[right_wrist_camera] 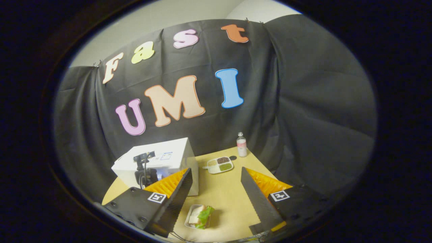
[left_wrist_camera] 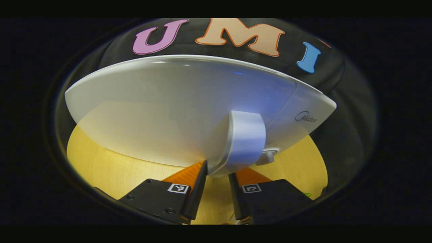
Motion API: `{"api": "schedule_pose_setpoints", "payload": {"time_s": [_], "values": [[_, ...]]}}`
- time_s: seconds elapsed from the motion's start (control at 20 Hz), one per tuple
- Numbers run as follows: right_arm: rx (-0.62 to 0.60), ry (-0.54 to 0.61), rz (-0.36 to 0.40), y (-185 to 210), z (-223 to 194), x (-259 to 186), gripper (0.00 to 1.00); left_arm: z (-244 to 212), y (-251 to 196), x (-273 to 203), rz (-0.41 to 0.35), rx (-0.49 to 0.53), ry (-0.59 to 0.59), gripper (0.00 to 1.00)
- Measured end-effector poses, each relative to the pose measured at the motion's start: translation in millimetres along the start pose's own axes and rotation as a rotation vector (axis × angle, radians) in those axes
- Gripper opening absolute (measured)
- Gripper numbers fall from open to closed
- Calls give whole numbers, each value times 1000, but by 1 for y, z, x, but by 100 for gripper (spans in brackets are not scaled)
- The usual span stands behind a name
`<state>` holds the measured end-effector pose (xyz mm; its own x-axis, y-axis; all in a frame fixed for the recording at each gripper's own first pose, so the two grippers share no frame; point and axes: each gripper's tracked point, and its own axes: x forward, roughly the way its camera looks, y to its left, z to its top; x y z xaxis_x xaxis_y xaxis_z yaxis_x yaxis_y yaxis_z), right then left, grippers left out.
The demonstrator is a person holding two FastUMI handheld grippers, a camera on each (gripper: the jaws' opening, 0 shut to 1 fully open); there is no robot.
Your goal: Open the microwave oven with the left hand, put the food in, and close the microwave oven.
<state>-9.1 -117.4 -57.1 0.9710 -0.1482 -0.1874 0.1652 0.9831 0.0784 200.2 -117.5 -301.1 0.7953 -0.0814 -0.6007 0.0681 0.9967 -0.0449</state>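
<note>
I have my left gripper [left_wrist_camera: 217,177] brought right up to the microwave oven [left_wrist_camera: 175,111], which spreads across the middle of the left gripper view, its door not yet swung out as far as I can judge. My fingers stand apart on either side of the lower end of the door handle [left_wrist_camera: 244,138], just right of centre; the left finger's tip looks to touch the handle's edge, but they are not clamped on it. I place them this way so that closing them, or hooking behind the handle, should give me a pull on the door. My right gripper [right_wrist_camera: 216,189] hangs high above the desk [right_wrist_camera: 226,195], fingers wide apart and holding nothing, which I take as waiting until the door is open. Straight below it, at the bottom centre of the right gripper view, lies the food [right_wrist_camera: 200,216], a sandwich with green leaf in a small tray, close in front of the microwave oven for a short carry inside.
</note>
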Motion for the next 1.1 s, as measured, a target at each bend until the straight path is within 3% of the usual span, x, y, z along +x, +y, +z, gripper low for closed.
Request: {"api": "schedule_pose_setpoints", "payload": {"time_s": [0.05, 0.15, 0.2, 0.25, 0.45, 0.8, 1.1], "values": [[-1, 5, 8, 1, -2, 1, 95, 0, 0, 1, 7, 12, 4, 45], [4, 13, 22, 4, -5, 1, 95, -1, -4, 0, 17, 36, 6, 40], [8, 17, 32, 6, -7, 1, 96, 0, -3, 0, 32, 50, -11, 29], [11, 22, 37, 8, -9, 1, 95, 0, -3, 0, 40, 66, -16, 24], [15, 38, 48, 9, -17, -1, 95, -1, -3, -2, 17, 72, -29, 14], [22, 58, 52, 15, -29, -13, 91, 0, -1, -3, 61, 19, -105, 14], [17, 63, 0, 6, -35, -30, 90, 2, -1, -7, 62, 5, -162, 7]]}}
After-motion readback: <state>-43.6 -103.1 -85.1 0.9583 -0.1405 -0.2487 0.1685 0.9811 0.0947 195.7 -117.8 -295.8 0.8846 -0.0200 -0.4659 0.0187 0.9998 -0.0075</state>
